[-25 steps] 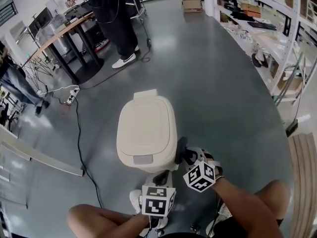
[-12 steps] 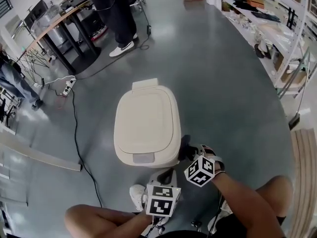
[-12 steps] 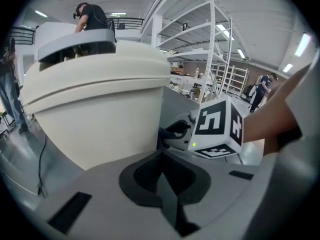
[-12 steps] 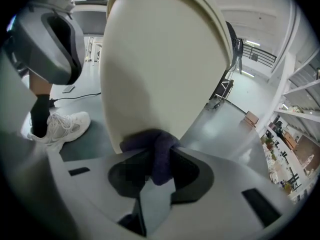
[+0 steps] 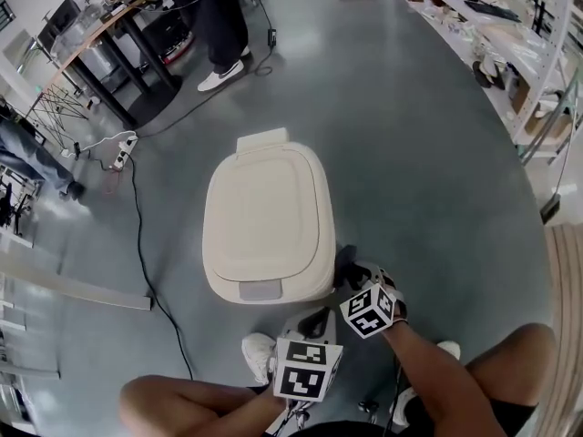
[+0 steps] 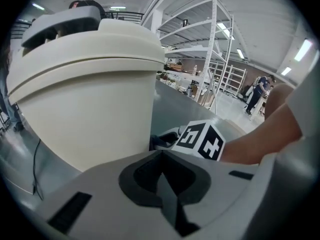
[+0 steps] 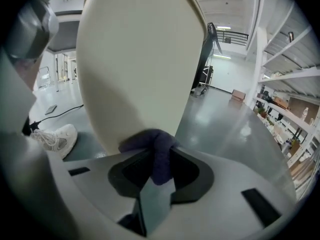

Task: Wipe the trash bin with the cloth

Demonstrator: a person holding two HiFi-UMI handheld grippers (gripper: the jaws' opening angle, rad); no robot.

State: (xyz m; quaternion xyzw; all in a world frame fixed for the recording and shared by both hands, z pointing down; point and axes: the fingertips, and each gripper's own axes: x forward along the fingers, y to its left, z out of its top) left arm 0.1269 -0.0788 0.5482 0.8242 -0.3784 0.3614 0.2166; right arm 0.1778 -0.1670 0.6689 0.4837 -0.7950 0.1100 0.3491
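A cream trash bin (image 5: 264,221) with a closed lid stands on the grey floor, seen from above in the head view. My right gripper (image 5: 351,276) is shut on a dark purple cloth (image 7: 155,151), which presses against the bin's lower side wall (image 7: 135,64) at its near right. The cloth (image 5: 346,264) shows as a dark bunch beside the bin. My left gripper (image 5: 314,321) sits shut and holds nothing, just in front of the bin's near side (image 6: 90,104), below its lid.
A black cable (image 5: 141,244) runs over the floor left of the bin. A person (image 5: 219,25) stands by a long table (image 5: 82,44) at the back left. White shelving (image 5: 519,44) lines the right. My white shoe (image 5: 258,353) is near the bin.
The bin has come closer and lower in the head view as my head tilted. Both grippers stay at the bin's near side, the right one still pressing the cloth.
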